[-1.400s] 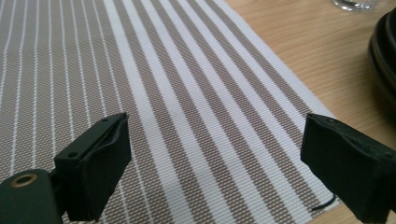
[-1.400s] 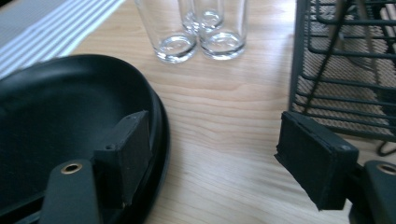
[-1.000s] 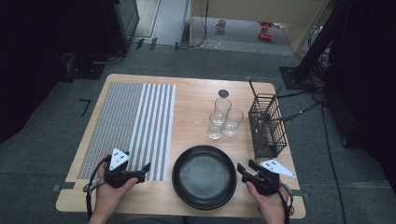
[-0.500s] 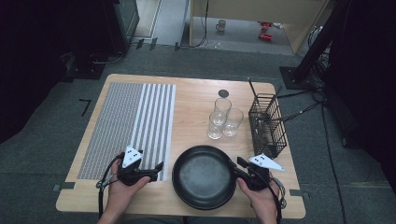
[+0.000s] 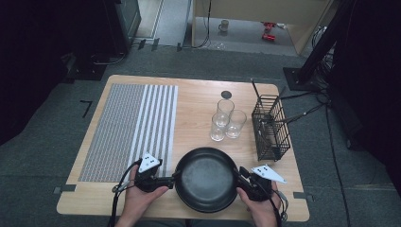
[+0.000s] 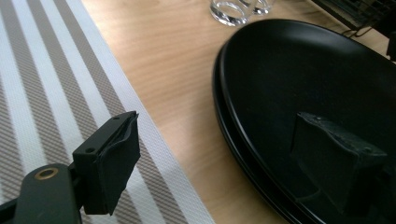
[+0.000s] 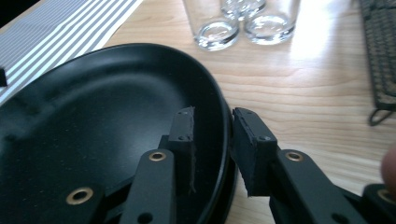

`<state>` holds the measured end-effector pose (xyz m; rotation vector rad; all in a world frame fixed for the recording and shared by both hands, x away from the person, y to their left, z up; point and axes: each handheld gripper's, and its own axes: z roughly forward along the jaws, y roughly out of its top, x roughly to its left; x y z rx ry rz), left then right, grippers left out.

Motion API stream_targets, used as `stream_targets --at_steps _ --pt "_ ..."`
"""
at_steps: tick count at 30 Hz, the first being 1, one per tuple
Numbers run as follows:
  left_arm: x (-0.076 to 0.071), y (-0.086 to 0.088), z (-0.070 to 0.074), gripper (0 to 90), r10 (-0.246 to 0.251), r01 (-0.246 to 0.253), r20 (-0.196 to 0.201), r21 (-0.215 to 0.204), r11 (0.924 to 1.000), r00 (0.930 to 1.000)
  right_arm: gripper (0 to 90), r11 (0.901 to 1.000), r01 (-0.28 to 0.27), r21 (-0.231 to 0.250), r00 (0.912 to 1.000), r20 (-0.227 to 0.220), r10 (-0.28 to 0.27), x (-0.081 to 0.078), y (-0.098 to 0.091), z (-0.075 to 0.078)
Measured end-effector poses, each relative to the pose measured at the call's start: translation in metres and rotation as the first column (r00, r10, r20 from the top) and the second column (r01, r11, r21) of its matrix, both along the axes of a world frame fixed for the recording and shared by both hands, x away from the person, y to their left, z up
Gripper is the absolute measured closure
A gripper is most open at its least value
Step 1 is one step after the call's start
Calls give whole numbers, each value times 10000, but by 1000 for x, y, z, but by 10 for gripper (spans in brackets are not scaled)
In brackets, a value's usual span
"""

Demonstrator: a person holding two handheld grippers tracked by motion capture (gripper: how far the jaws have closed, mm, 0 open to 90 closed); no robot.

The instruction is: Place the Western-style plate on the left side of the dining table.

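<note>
My right hand-held gripper (image 7: 212, 140) straddles the right rim of the black plate (image 5: 205, 178), jaws just closing, not clamped. My left hand-held gripper (image 6: 233, 158) gapes over the left rim. The plate is matte and stacked, on the pale wooden counter (image 5: 198, 109) beside a striped mat (image 5: 130, 127); grey carpet surrounds it.

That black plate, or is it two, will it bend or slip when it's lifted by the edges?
The black plate looks rigid and glossy, so it probably won't bend but may slide in a thin rim grip. The left gripper view shows a doubled rim, likely two stacked plates, so heavier, and the lower might stay behind. The right gripper straddles the rim.
</note>
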<state>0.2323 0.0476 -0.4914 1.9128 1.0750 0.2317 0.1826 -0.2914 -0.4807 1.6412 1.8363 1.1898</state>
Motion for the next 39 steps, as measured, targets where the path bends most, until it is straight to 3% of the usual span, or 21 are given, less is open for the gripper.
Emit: stream_targets --at_steps 3,7,15,23,27,36,39 --pt "-4 -3 -4 238 66 -68 -139 -111 9999 9999 708 9995 100 285 9998 154 -105 -2 -2 0" --pt "-9 -10 -7 298 -249 247 -213 -109 9996 9995 753 9975 235 670 9993 276 -254 -5 -7 -3" --pt "-17 -18 -11 426 -631 633 -188 60 9980 9978 824 9960 452 771 9988 161 -466 -8 -10 -4" --pt "-18 -15 -12 437 -711 709 -189 -86 9974 9973 844 9931 251 1142 9996 71 -261 -8 -7 -8" --pt "-17 -14 -13 439 -767 764 -188 -162 9969 9969 838 9927 600 1049 9981 88 -613 -9 -7 -8" --pt "-16 -9 -19 449 -835 810 -268 -838 9932 9961 836 9903 524 1287 9986 -83 -517 -8 -9 -9" --pt "-17 -9 -21 446 -837 820 -145 -957 9920 9964 841 9815 329 1888 9994 -132 -309 -8 -11 -10"
